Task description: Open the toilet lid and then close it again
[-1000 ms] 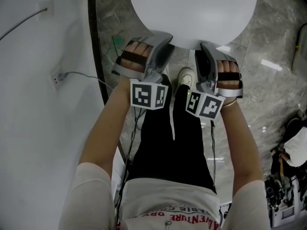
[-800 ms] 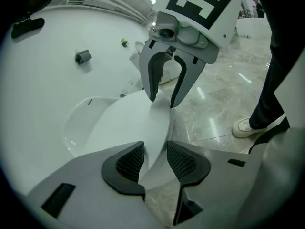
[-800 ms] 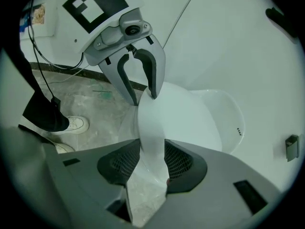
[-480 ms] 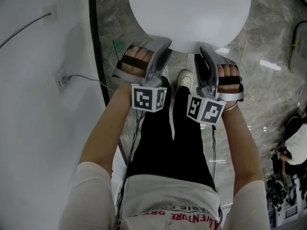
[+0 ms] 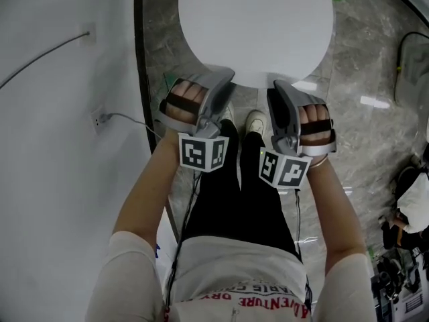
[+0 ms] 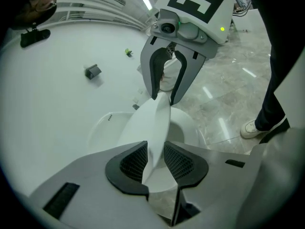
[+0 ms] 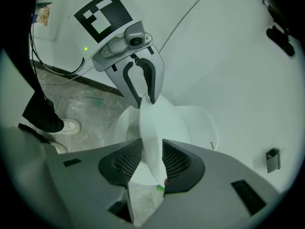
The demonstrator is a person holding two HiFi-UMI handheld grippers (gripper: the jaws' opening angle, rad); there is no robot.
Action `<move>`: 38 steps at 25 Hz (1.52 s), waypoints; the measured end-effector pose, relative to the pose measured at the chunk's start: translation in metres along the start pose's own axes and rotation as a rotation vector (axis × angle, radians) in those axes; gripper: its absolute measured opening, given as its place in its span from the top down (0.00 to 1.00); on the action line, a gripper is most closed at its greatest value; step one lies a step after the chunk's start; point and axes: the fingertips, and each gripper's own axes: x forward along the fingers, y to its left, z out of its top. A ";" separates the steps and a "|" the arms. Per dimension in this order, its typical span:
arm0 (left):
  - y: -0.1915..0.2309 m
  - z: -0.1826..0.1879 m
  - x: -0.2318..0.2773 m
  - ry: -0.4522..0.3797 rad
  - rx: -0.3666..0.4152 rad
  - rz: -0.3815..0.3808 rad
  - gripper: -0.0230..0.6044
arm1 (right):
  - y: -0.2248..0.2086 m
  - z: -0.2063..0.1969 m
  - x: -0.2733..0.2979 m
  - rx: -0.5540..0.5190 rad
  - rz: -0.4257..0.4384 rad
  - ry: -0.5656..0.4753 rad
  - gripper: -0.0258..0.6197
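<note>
- We had the toilet lid (image 5: 255, 25) pinched at its front edge by both tools, one on each side of the middle.
- The left gripper (image 6: 155, 159) was closing, with its pads on either face of the lid's rim. The right gripper (image 7: 152, 159) stood wide but likewise clamped the rim between its pads.
- The lid stood tilted, its front lifted clear of the seat (image 6: 190, 125), and the bowl opening showed beneath it.
- We judged the opening to be under way but not finished, since the lid was not yet upright against the back.
- As we read it, what was left was to swing the lid fully up, then lower it flat onto the seat.
</note>
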 end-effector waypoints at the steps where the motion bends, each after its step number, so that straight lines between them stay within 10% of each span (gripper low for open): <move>1: 0.009 0.004 -0.005 -0.002 -0.011 0.009 0.78 | -0.008 0.003 -0.005 0.000 -0.006 -0.004 0.76; 38: 0.312 0.058 -0.020 -0.091 0.008 0.043 0.90 | -0.310 0.067 -0.026 0.054 -0.110 0.086 0.91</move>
